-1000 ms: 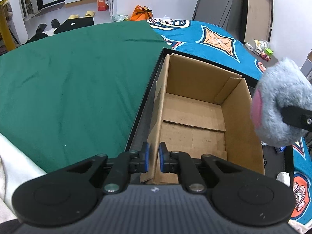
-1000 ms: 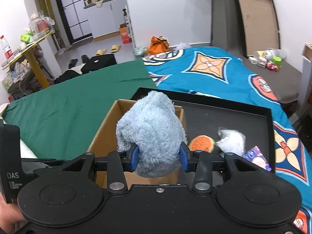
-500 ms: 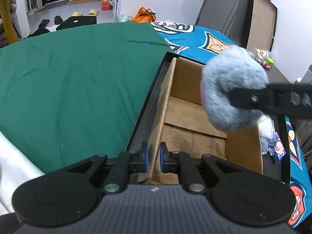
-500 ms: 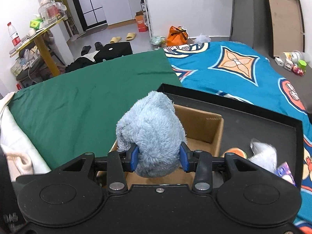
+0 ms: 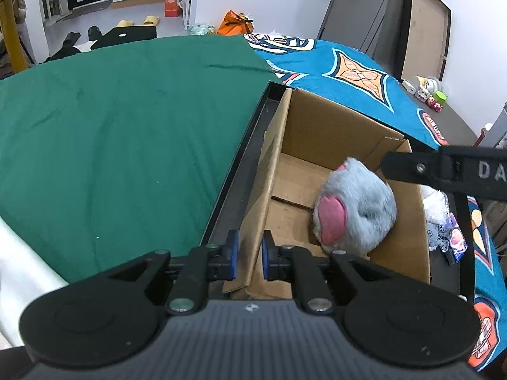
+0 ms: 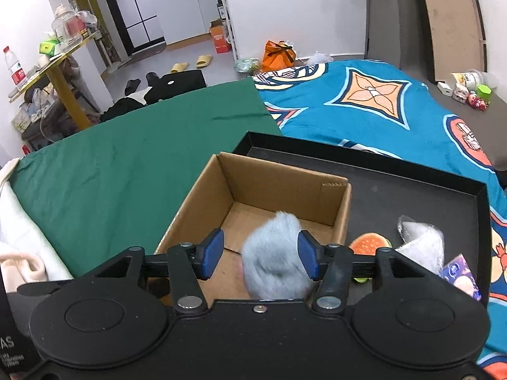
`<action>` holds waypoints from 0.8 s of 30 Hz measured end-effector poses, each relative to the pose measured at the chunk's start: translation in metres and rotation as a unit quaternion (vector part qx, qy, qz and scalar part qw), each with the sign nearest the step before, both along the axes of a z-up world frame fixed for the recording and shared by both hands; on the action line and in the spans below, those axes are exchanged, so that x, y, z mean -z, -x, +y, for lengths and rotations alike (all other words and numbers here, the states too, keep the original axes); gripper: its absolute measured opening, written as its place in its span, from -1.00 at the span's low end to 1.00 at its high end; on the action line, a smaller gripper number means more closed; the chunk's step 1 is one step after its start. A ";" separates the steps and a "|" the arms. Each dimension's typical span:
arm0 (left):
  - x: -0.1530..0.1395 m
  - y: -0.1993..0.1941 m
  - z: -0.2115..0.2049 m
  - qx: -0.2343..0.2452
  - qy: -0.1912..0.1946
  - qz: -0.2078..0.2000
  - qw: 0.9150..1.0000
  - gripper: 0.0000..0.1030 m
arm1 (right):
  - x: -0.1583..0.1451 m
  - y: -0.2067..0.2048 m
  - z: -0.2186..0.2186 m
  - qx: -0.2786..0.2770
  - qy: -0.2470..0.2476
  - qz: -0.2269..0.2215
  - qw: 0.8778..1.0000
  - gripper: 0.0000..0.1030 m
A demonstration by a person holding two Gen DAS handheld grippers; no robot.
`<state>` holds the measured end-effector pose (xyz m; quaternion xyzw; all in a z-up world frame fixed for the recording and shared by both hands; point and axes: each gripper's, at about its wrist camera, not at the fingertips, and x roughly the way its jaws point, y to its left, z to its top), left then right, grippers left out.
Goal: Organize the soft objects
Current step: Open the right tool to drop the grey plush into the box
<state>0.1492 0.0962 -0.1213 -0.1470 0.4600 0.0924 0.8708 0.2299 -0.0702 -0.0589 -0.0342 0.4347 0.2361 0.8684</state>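
Observation:
A grey-blue plush toy (image 5: 356, 213) with a pink patch lies inside the open cardboard box (image 5: 320, 133), near its right wall. It also shows in the right wrist view (image 6: 274, 256), below my right gripper (image 6: 259, 255), which is open above the box (image 6: 285, 177) and holds nothing. My left gripper (image 5: 247, 256) is shut on the box's near-left wall. The box stands in a black tray (image 6: 412, 196). An orange burger-shaped toy (image 6: 369, 243) and a grey-white plush (image 6: 421, 242) lie in the tray right of the box.
A green cloth (image 5: 126, 126) covers the surface left of the tray and a blue patterned blanket (image 6: 364, 95) lies behind it. A small purple packet (image 6: 461, 274) lies at the tray's right edge. White fabric (image 6: 19, 247) lies at the near left.
My right gripper moved left over the box, opened and let go of the grey-blue plush, which now lies inside the box. My left gripper has kept its hold on the box wall.

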 end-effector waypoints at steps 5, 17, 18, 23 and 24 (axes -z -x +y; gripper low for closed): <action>-0.002 0.002 0.002 -0.002 0.004 -0.002 1.000 -0.70 | -0.003 0.002 -0.015 0.025 -0.003 -0.005 1.000 0.14; -0.012 0.008 -0.001 -0.007 -0.030 -0.029 0.999 0.09 | 0.007 0.005 -0.076 0.091 0.010 -0.012 0.996 0.21; -0.013 0.008 0.000 -0.009 -0.029 -0.031 0.999 0.20 | 0.009 0.004 -0.082 0.096 0.010 -0.009 0.995 0.21; -0.015 0.006 0.003 -0.014 -0.027 -0.033 0.999 0.39 | 0.010 -0.003 -0.103 0.087 0.030 0.007 0.996 0.36; -0.016 0.006 0.003 -0.014 -0.025 -0.032 0.999 0.44 | 0.010 -0.005 -0.107 0.083 0.034 0.010 0.996 0.36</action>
